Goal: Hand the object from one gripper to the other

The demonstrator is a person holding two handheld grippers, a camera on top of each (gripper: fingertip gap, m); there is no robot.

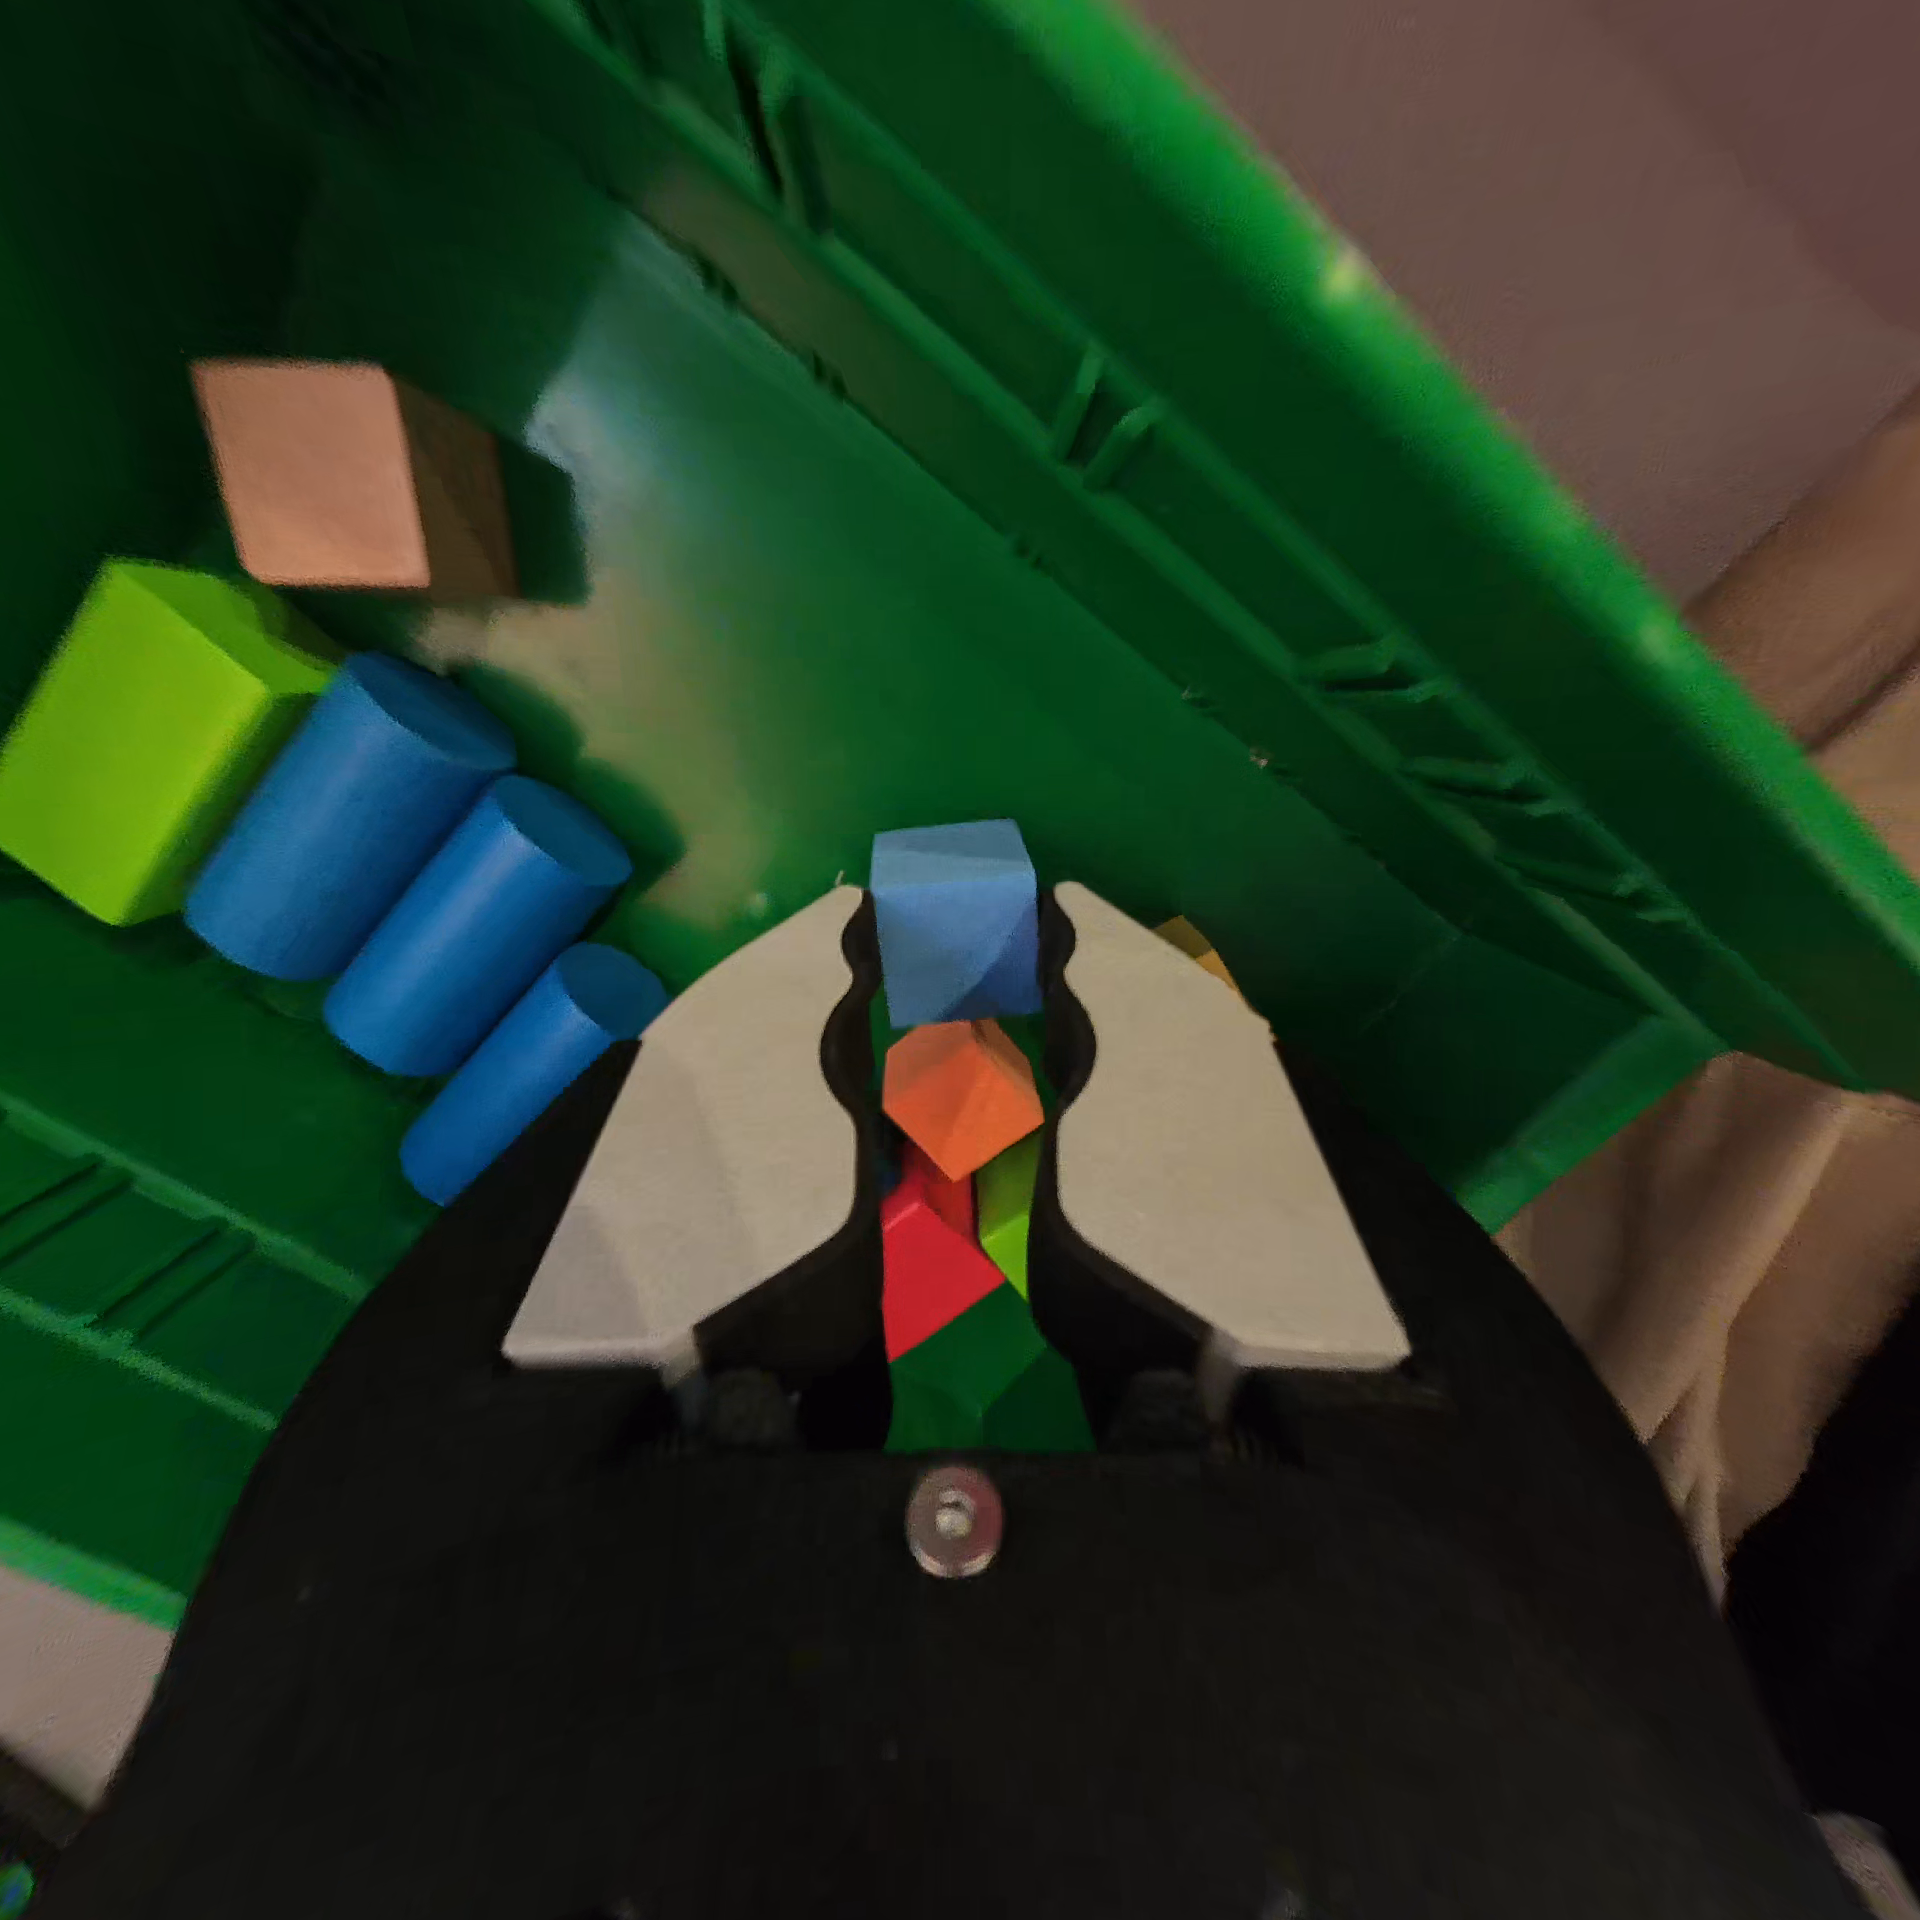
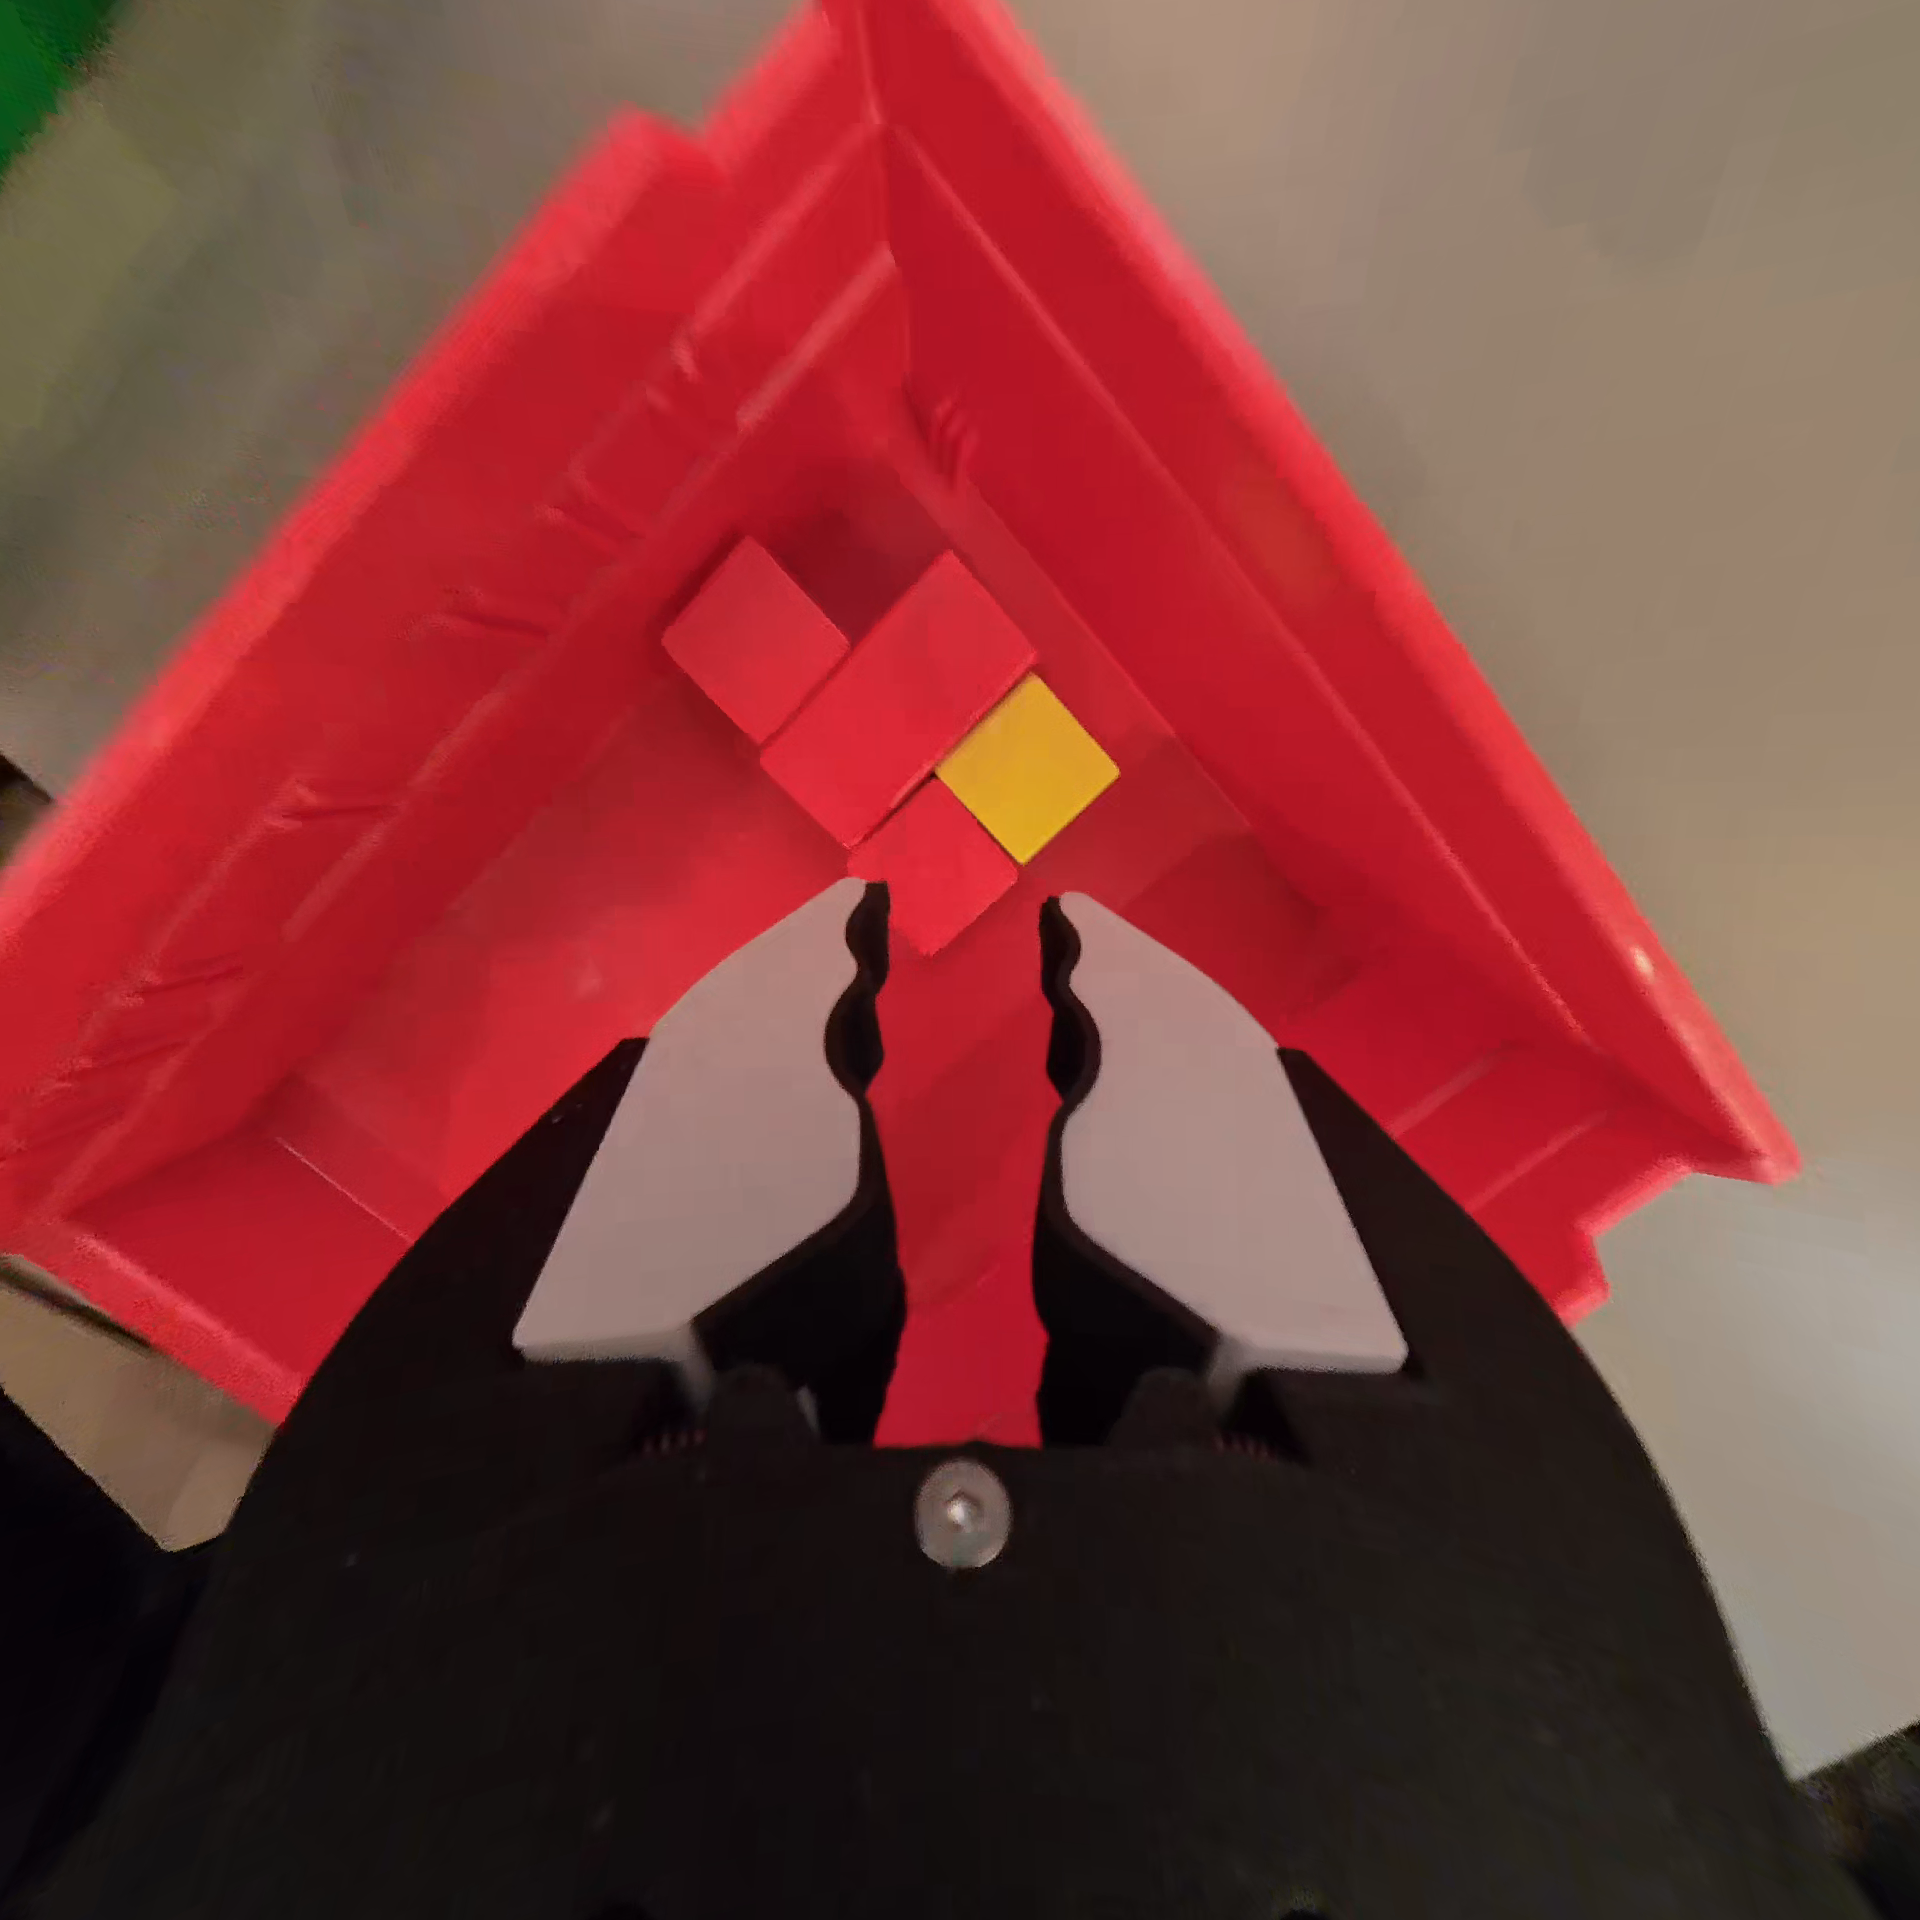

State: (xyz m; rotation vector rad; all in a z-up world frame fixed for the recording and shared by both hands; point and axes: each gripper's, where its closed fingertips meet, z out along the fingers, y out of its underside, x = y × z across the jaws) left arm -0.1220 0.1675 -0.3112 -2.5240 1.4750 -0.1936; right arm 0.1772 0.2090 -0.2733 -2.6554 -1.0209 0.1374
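Observation:
In the left wrist view my left gripper (image 1: 954, 920) is shut on a light blue cube (image 1: 956, 925), held between its fingertips above a green bin (image 1: 1143, 644). An orange block (image 1: 961, 1091), a red block (image 1: 925, 1268) and a lime block (image 1: 1006, 1205) lie in the bin below the jaws. In the right wrist view my right gripper (image 2: 961, 914) is open and empty, above a red bin (image 2: 1195, 582). Just past its tips lie a small red block (image 2: 935, 873), a yellow cube (image 2: 1029, 769) and two larger red blocks (image 2: 899, 691).
The green bin also holds three blue cylinders (image 1: 468, 925), a lime block (image 1: 135, 738) and a tan cube (image 1: 332, 478). Beige cloth (image 1: 1714, 1247) lies beside the green bin. A pale surface (image 2: 1558, 312) surrounds the red bin. My right fingertips sit around 30 cm from my left ones.

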